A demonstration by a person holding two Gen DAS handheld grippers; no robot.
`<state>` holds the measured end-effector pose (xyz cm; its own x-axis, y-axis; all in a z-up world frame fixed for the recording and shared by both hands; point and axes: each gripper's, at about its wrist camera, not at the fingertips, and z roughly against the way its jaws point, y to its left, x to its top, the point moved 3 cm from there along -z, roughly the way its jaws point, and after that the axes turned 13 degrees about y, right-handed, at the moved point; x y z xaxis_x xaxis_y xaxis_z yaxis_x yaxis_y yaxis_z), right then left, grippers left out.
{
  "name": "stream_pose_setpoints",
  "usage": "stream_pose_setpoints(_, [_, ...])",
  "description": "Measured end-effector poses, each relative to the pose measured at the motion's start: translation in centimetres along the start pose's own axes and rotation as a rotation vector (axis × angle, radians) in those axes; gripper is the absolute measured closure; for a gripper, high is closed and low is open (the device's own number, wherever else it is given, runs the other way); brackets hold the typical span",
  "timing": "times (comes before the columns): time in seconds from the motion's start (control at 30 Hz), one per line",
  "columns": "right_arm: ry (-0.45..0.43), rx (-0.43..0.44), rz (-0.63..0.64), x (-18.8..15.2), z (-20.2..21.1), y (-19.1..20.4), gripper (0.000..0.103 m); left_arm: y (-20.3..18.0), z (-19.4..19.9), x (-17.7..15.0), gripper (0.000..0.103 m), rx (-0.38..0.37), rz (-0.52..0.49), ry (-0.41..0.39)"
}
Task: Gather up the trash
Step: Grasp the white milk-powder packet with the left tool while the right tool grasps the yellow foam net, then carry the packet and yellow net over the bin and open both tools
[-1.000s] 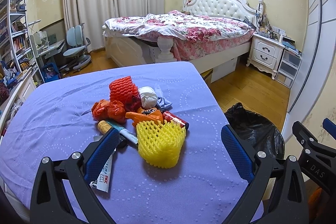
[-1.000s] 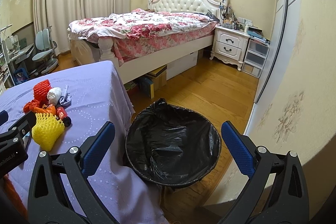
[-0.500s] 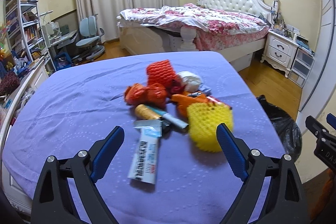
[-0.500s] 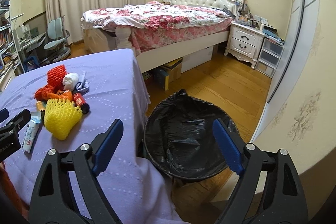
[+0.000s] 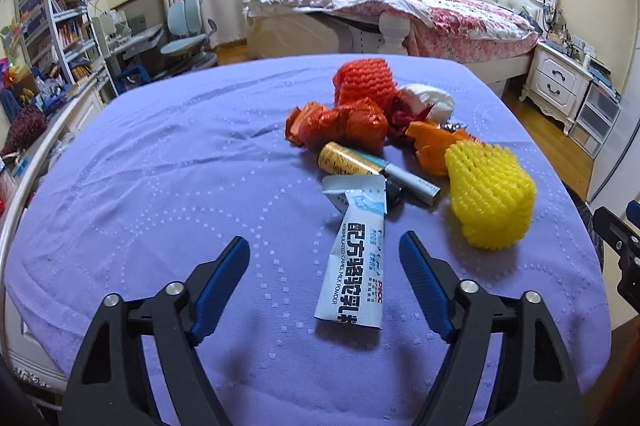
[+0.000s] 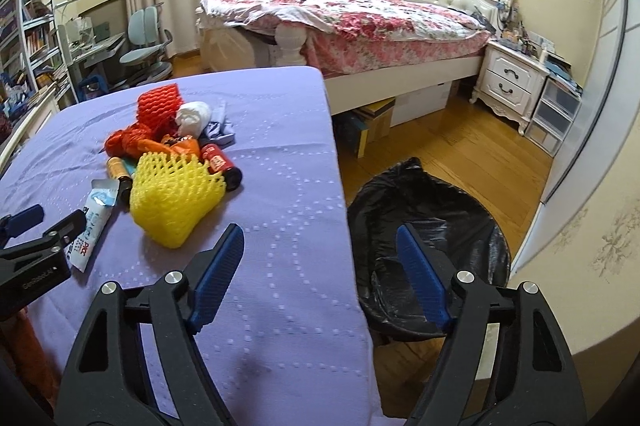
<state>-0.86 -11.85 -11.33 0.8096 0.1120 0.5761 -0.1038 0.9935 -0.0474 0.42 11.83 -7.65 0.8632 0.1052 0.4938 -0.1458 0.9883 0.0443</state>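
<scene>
A heap of trash lies on the purple table [image 5: 160, 186]: a white milk-powder sachet [image 5: 356, 266], a yellow foam net [image 5: 490, 192], a red foam net [image 5: 364, 80], orange wrappers [image 5: 340, 122], a gold tube [image 5: 348, 162] and a white wad [image 5: 430, 100]. My left gripper [image 5: 325, 246] hovers over the sachet's near end, jaws closing, the pads apart from it. My right gripper [image 6: 318, 236] hangs above the table's right edge, jaws closing on nothing, with the yellow foam net [image 6: 174, 196] to its left and the black-lined bin [image 6: 430, 246] to its right.
The bin stands on the wooden floor close against the table's right side. A bed [image 6: 360, 14] and a nightstand [image 6: 510, 82] lie beyond. A desk, chair [image 5: 188, 30] and bookshelves [image 5: 52, 18] line the left wall. The left gripper's body [image 6: 36, 258] shows at the right view's left edge.
Both grippers' jaws have narrowed. The left one swung left and lower, from the yellow net to above the sachet. The right one swung left from the bin toward the table edge.
</scene>
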Motion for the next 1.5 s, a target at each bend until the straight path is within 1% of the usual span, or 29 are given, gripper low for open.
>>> stream_pose_setpoints(0.13, [0.011, 0.017, 0.019, 0.2, -0.4, 1.0, 0.026, 0.3, -1.1, -0.1, 0.041, -0.021, -0.011, 0.041])
stream_pose_setpoints(0.2, [0.016, 0.021, 0.028, 0.3, -0.5, 1.3, 0.026, 0.4, -1.6, -0.3, 0.050, -0.052, -0.017, 0.068])
stream_pose_setpoints(0.23, [0.019, 0.024, 0.033, 0.4, -0.6, 1.5, 0.026, 0.5, -1.8, -0.5, 0.058, -0.075, -0.015, 0.084])
stream_pose_setpoints(0.3, [0.021, 0.029, 0.041, 0.5, -0.8, 2.0, 0.026, 0.6, -1.6, -0.7, 0.065, -0.090, -0.011, 0.082])
stream_pose_setpoints(0.33, [0.021, 0.031, 0.045, 0.5, -0.8, 2.2, 0.026, 0.6, -1.6, -0.8, 0.070, -0.105, -0.008, 0.083])
stream_pose_setpoints(0.4, [0.022, 0.039, 0.053, 0.7, -0.8, 2.7, 0.026, 1.0, -1.1, -1.0, 0.071, -0.132, 0.001, 0.079])
stream_pose_setpoints(0.47, [0.019, 0.051, 0.059, 0.8, -0.6, 3.2, 0.026, 1.1, -0.6, -1.1, 0.071, -0.137, 0.003, 0.068])
stream_pose_setpoints(0.63, [0.004, 0.085, 0.087, 1.3, -0.1, 4.9, 0.026, 2.0, 1.0, -0.9, 0.071, -0.115, 0.011, 0.012])
stream_pose_setpoints(0.77, [0.018, 0.116, 0.118, 1.6, -0.4, 6.7, 0.026, 3.1, 1.6, -0.4, 0.071, -0.078, 0.025, -0.023])
stream_pose_setpoints(0.83, [0.018, 0.126, 0.132, 1.6, -0.6, 7.7, 0.026, 3.8, 1.5, -0.2, 0.071, -0.066, 0.035, -0.028])
stream_pose_setpoints(1.0, [0.031, 0.122, 0.168, 2.0, -2.0, 9.6, 0.026, 4.9, 1.0, 0.0, 0.071, -0.064, 0.066, -0.021])
stream_pose_setpoints(1.07, [0.044, 0.129, 0.177, 2.0, -2.5, 9.9, 0.039, 5.1, 0.9, -0.1, 0.071, -0.066, 0.071, -0.022])
stream_pose_setpoints(1.1, [0.054, 0.142, 0.183, 1.9, -2.8, 10.0, 0.051, 5.0, 0.9, 0.0, 0.071, -0.068, 0.071, -0.022])
stream_pose_setpoints(1.13, [0.063, 0.162, 0.184, 1.9, -2.9, 10.0, 0.053, 5.0, 0.8, -0.1, 0.071, -0.070, 0.071, -0.022])
stream_pose_setpoints(1.17, [0.059, 0.160, 0.181, 1.8, -2.9, 10.1, 0.055, 4.9, 0.8, -0.1, 0.071, -0.073, 0.072, -0.023])
stream_pose_setpoints(1.23, [0.041, 0.157, 0.195, 1.7, -2.4, 10.1, 0.064, 4.7, 0.8, -0.1, 0.071, -0.079, 0.070, -0.023])
stream_pose_setpoints(1.27, [0.031, 0.157, 0.197, 1.6, -2.0, 10.0, 0.066, 4.5, 0.8, -0.2, 0.071, -0.080, 0.068, -0.025])
stream_pose_setpoints(1.33, [0.020, 0.169, 0.191, 1.6, -1.6, 9.7, 0.072, 4.1, 1.0, -0.2, 0.072, -0.087, 0.061, -0.029])
stream_pose_setpoints(1.5, [-0.004, 0.177, 0.174, 1.4, -0.3, 8.6, 0.074, 2.7, 1.8, -0.2, 0.072, -0.104, 0.036, -0.051])
